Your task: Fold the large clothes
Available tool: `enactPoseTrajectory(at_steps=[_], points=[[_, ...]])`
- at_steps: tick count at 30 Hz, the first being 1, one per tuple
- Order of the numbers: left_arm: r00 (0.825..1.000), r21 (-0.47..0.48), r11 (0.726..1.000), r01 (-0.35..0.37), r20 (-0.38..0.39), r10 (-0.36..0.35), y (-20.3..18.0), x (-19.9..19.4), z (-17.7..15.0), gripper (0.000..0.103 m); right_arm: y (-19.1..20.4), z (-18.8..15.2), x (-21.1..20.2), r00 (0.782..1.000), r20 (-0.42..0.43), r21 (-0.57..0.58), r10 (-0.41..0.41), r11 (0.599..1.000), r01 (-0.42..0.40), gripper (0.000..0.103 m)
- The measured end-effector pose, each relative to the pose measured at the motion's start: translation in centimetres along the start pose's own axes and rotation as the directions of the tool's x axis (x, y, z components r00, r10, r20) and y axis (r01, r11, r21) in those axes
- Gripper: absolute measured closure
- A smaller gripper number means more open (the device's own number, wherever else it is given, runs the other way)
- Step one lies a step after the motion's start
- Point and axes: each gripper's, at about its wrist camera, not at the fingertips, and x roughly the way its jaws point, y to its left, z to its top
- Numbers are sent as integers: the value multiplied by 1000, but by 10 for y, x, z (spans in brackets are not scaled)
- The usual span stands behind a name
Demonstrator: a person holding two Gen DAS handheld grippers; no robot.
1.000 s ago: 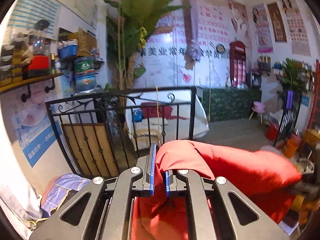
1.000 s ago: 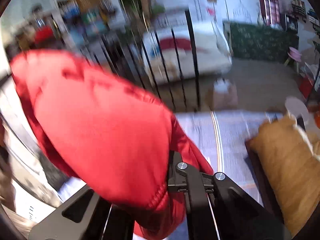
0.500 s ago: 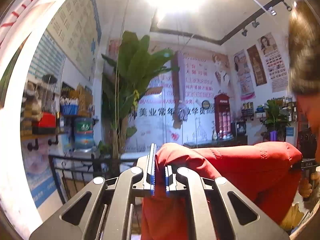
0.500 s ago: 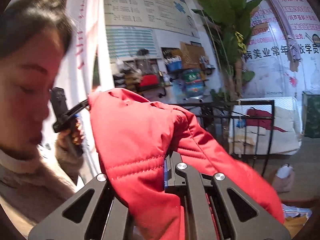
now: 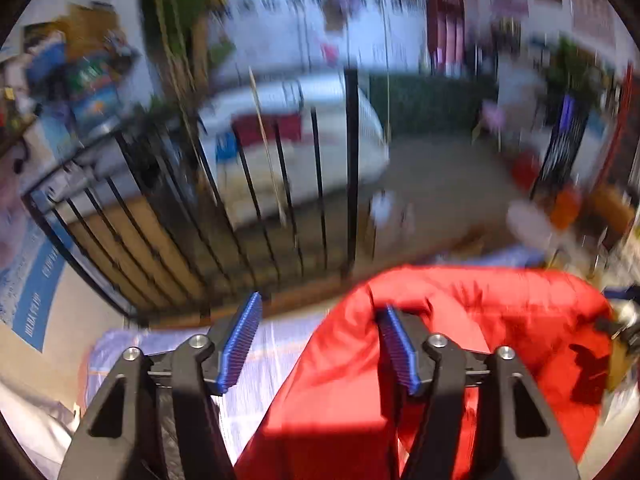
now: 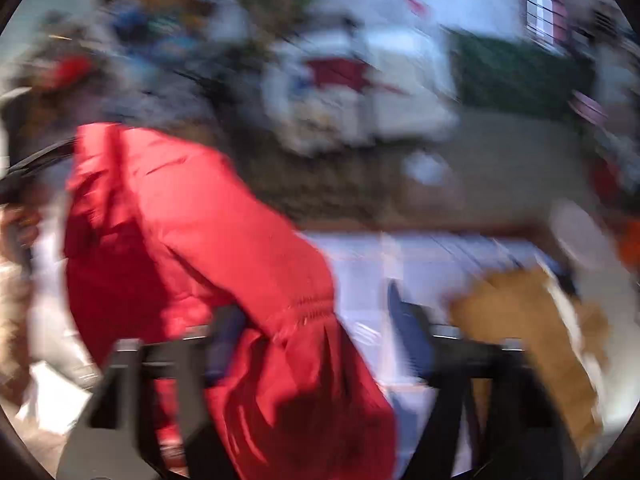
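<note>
Red padded jacket (image 5: 460, 344) was right there in both wrist views, bunched up and hanging across the lower part of each picture. On the left gripper (image 5: 320, 344), the jaws had just been opening and stood spread, blue ribbed pads (image 5: 240, 340) well apart. The jacket draped over the right-hand finger of that gripper and filled part of the gap, but the left pad stood clear of the cloth, so nothing was pinched. Over on the right gripper (image 6: 320, 340), same story: jaws had just been opening and stood wide, with a fold of the jacket (image 6: 200, 240) sagging down between the fingers, lying loose against the left finger. That view was heavily blurred, so whether cloth touched the far pad could not be told. Below the jacket lay a pale patterned sheet (image 6: 400, 260), and a tan garment (image 6: 528, 320) sat on it off to the right. Behind, in the left view, a black metal railing (image 5: 352, 160) stood at the sheet's far edge, white sofa (image 5: 296, 128) beyond it.
</note>
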Motion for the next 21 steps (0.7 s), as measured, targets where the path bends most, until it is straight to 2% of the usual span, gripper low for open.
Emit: enactPoseTrajectory(at_steps=[2,3,4,6,8,11,15,18,21], points=[[992,-84,996,8,-126,-18,3,57,-43,40,-31,-30,47,998,-66,194,17,981,-4,14],[981,-123,992,18,-191,-42,7,76,-62,40,-42,-48,63,996,-91,286,10,958,16,14],[962,-195,980,31,-262,-83,14,94,-91,40,-50,-66,78,992,-123,353,29,936,16,14],[941,-273,962,17,-319,-108,30,104,-140,40,-56,-99,98,983,-180,400,38,916,38,14],[926,-284,957,-61,-375,-52,52,102,-180,37,-55,-127,108,976,-216,403,-5,910,94,14],[904,-299,937,-180,-426,38,90,82,-231,30,-56,-162,130,947,-319,364,-15,921,138,14],[879,-390,866,-314,-463,111,135,40,-291,20,-49,-171,150,931,-363,342,-32,925,164,14],[877,-484,817,-314,-478,54,148,17,-328,19,-44,-169,167,926,-378,343,-17,926,157,14],[886,-589,777,-221,-454,-92,135,7,-353,15,-20,-165,184,919,-394,304,9,945,121,14]])
